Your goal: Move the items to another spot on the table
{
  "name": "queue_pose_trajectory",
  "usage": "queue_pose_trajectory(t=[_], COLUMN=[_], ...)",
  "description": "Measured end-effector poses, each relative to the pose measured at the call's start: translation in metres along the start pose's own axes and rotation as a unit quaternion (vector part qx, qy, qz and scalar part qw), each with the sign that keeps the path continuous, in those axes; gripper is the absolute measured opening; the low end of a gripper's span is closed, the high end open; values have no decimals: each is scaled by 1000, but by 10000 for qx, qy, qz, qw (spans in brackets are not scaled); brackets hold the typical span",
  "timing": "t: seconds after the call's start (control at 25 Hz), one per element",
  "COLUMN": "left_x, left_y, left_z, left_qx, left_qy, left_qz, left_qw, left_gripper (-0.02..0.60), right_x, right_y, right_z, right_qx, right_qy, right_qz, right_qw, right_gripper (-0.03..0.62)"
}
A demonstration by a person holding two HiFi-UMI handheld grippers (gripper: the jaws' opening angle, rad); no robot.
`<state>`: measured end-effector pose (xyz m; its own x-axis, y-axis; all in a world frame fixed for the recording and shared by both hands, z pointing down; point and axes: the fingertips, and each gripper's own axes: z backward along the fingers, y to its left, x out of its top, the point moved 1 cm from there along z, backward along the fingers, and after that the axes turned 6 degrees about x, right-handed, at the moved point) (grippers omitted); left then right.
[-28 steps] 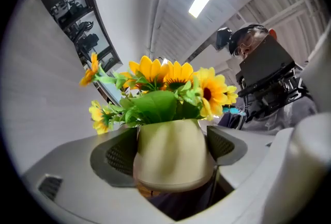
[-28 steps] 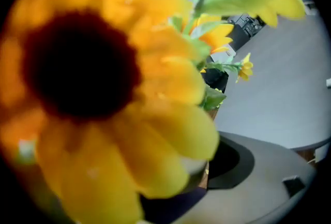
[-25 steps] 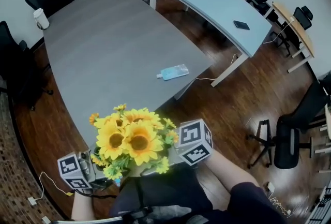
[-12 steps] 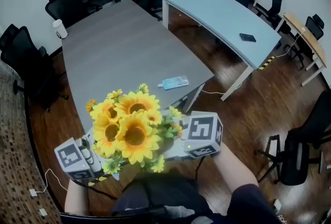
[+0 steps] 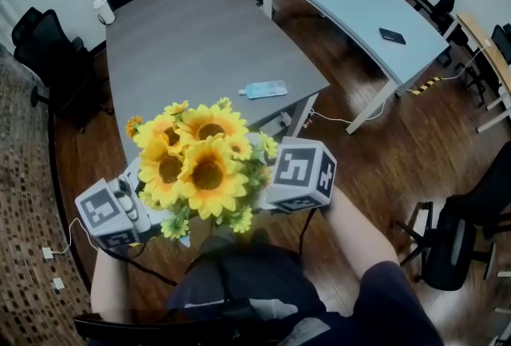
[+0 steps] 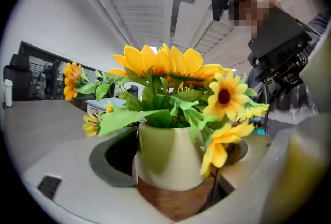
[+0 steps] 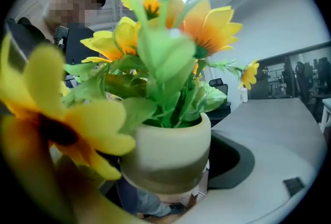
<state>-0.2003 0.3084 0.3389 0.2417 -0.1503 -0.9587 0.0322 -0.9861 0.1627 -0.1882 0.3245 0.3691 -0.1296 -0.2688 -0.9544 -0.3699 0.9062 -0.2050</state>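
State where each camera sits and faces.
Head view: on the person's head, facing steeply down at the sunflowers and table; forearms and lap show.
Left gripper view: on the left gripper, facing along its fingers at the pot; person's torso behind.
Right gripper view: on the right gripper, facing the pot; one finger, person's torso show.
Shared: both gripper views face the pot from opposite sides.

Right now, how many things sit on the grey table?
2: a white cup at its far left corner, a light blue packet near its right edge. Potted sunflowers may hide others.
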Motion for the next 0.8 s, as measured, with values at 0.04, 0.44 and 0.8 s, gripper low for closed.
queue_pose_trajectory(t=[0.04,0.44,0.8], left_x=[0,-12,-30], left_y=[1,-1,18], left_z=[1,21,57], left_qx=[99,638,690], left_qy=[7,36,80], left_qz=[18,284,185], left_qw=[9999,9976,9974], left_gripper=[433,436,439], right_x=[0,1,-1], right_y=[-1,2,0], right_z=[-1,-18,-64], right_qx=[57,579,631], right_qy=[8,-370,-43], right_qz=[0,-213,-137], right_qw=[10000,9974,9979], right_gripper=[505,502,500])
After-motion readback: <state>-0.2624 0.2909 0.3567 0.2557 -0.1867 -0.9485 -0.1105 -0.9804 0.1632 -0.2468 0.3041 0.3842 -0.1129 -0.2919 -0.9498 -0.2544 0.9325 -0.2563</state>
